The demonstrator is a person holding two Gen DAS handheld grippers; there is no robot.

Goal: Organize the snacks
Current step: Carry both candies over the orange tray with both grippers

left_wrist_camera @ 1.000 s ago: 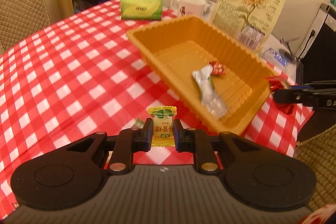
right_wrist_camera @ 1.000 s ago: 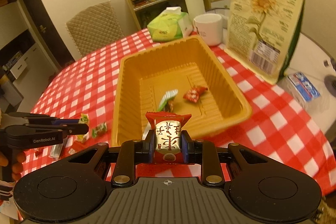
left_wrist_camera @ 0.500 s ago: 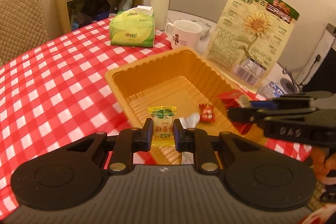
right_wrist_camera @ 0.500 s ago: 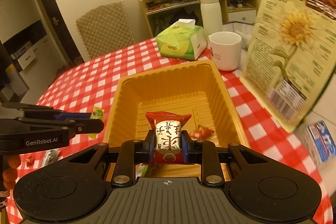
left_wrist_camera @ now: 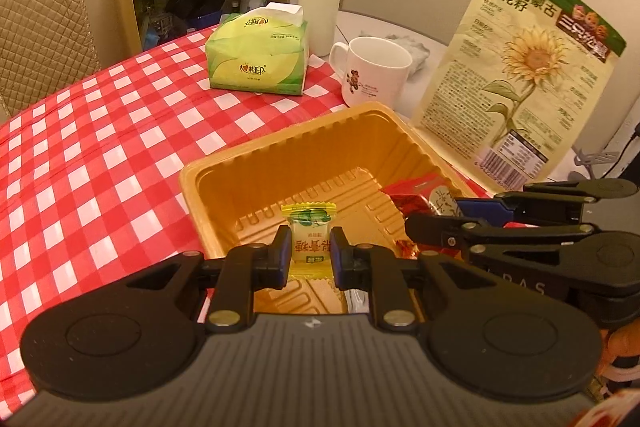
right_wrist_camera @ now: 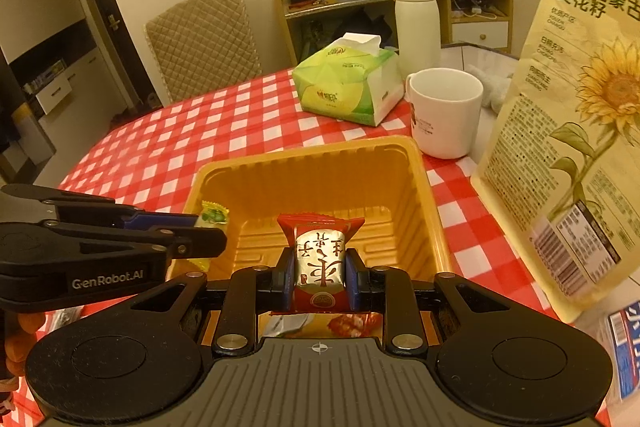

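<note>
While both hover over orange tray (right_wrist_camera: 430, 187) | left tongs (left_wrist_camera: 310, 255) clamp yellow candy (left_wrist_camera: 310, 239) | right tongs (right_wrist_camera: 318, 273) clamp red candy (right_wrist_camera: 320, 259), hiding wrappers beneath

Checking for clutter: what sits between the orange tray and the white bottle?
In the right wrist view, the white mug stands between the orange tray and the white bottle.

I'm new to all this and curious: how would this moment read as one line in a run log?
left gripper: shut on yellow candy | right gripper: shut on red candy | both over orange tray | next: probably release
</note>
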